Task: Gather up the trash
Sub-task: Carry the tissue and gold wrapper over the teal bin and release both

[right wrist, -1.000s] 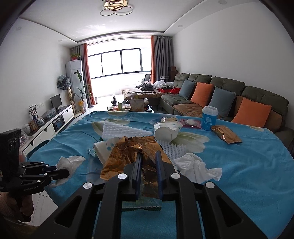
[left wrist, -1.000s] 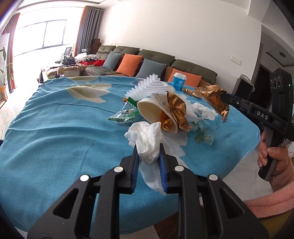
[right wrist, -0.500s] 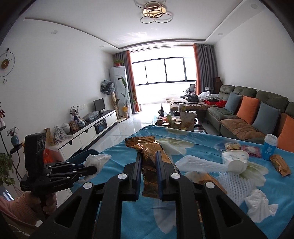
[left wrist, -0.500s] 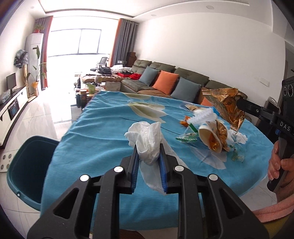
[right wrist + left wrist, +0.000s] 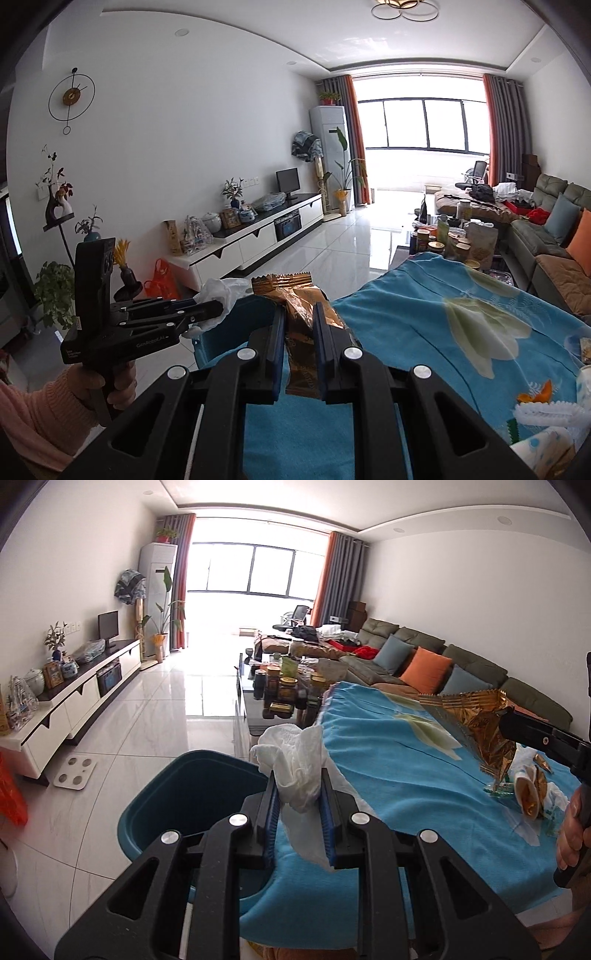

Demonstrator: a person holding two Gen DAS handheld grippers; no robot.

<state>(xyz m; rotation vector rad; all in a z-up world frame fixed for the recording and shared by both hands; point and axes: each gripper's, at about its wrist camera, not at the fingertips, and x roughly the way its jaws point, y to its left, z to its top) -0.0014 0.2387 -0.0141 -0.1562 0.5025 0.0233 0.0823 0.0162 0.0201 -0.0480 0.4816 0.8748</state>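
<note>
A crumpled white tissue point(image 5: 295, 764) is pinched between the blue pads of the left gripper point(image 5: 298, 797), its loose tail hanging below the jaws. It is held in the air at the near edge of the table, just beside the teal bin point(image 5: 173, 805) on the floor, presumably so it can be dropped straight in. A gold foil wrapper point(image 5: 299, 317) is clamped by the right gripper point(image 5: 299, 332), jaws nearly fully closed on the thin foil, most of it sticking out above the pads. It is held over the table edge, near the bin corner point(image 5: 221, 332), so one trip probably serves for both items.

In the right wrist view the left gripper point(image 5: 218, 308) shows side-on with the tissue point(image 5: 221, 291) at its tip, a pink sleeve point(image 5: 33, 417) behind it. The bin sits tight against the blue tablecloth point(image 5: 406, 775), likely so the carry is short. More trash remains at the far right of the cloth: a paper cup with foil point(image 5: 528, 794) and white foam netting point(image 5: 546, 413). Collection is judged partly done.
</note>
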